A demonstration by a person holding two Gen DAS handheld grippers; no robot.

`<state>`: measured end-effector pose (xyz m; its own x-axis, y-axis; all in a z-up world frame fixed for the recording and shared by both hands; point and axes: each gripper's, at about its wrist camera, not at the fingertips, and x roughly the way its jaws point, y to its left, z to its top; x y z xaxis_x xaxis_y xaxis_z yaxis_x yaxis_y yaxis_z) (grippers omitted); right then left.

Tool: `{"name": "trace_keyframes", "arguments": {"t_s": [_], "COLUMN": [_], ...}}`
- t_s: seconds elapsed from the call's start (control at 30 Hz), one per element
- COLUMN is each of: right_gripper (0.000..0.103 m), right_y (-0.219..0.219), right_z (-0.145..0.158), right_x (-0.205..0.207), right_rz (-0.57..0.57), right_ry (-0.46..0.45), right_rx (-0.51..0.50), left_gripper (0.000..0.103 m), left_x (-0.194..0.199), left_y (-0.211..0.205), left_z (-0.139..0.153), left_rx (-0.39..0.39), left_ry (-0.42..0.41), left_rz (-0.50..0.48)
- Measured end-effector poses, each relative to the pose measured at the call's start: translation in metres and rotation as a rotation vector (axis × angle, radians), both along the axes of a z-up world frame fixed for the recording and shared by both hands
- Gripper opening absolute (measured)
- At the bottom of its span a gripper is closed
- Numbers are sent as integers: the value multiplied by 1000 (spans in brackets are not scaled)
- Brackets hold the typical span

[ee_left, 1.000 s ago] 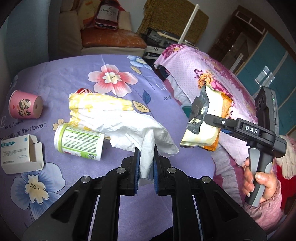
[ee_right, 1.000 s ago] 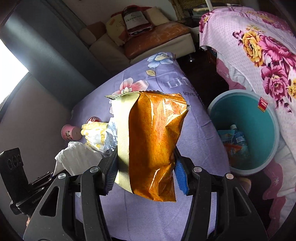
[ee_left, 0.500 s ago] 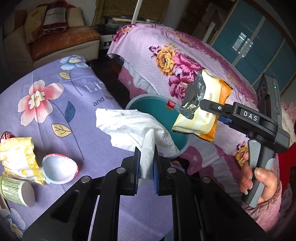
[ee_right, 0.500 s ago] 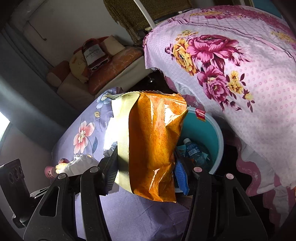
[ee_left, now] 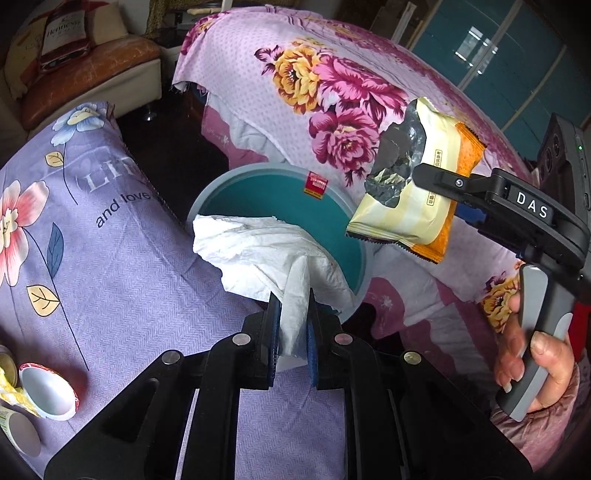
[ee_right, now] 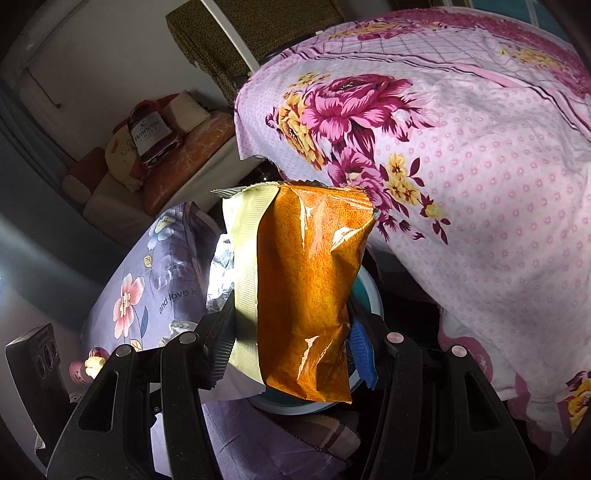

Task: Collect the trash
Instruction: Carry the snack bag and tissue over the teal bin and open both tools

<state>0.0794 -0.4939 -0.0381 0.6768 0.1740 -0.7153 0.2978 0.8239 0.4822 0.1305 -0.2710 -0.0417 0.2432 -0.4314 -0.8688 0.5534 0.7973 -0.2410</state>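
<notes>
Over teal bin (ee_left: pixel 325 206): jaws gripping tissue (ee_left: pixel 266 254) (wrapper (ee_right: pixel 306 295) too)

"DAS" stands on the right tool (ee_left: pixel 424 173), "Hennessy" on the bottle-shaped cushion (ee_left: pixel 62 33) on the sofa, and "and love" on the purple floral cloth (ee_left: pixel 122 206).

White crumpled tissue (ee_left: pixel 266 247) between black, blue-padded left gripper (ee_left: pixel 291 343) fingers. Teal bin (ee_left: pixel 280 206) beyond, grey rim, red sticker. Orange and pale-yellow striped snack bag (ee_right: pixel 306 291), silver inside, in right gripper (ee_right: pixel 291 350). Lavender floral cloth (ee_left: pixel 110 258) left; pink floral bedspread (ee_left: pixel 295 81) ahead.
</notes>
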Motion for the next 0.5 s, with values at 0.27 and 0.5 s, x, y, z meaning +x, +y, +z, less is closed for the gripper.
{"name": "trace_keyframes", "arguments": {"t_s": [0.27, 0.5], "right_gripper": [52, 53], "right_y": [-1, 4], "right_z": [-9, -12], "right_x": [6, 11], "right_rz": [5, 13], "right_ry": [21, 33], "right_rx": [5, 7], "left_gripper": [71, 91], "left_x": [9, 11], "left_y": [-5, 4], "left_z": [-3, 0], "left_rx": [26, 48], "left_ry": [-34, -73], "left_rz": [48, 87]}}
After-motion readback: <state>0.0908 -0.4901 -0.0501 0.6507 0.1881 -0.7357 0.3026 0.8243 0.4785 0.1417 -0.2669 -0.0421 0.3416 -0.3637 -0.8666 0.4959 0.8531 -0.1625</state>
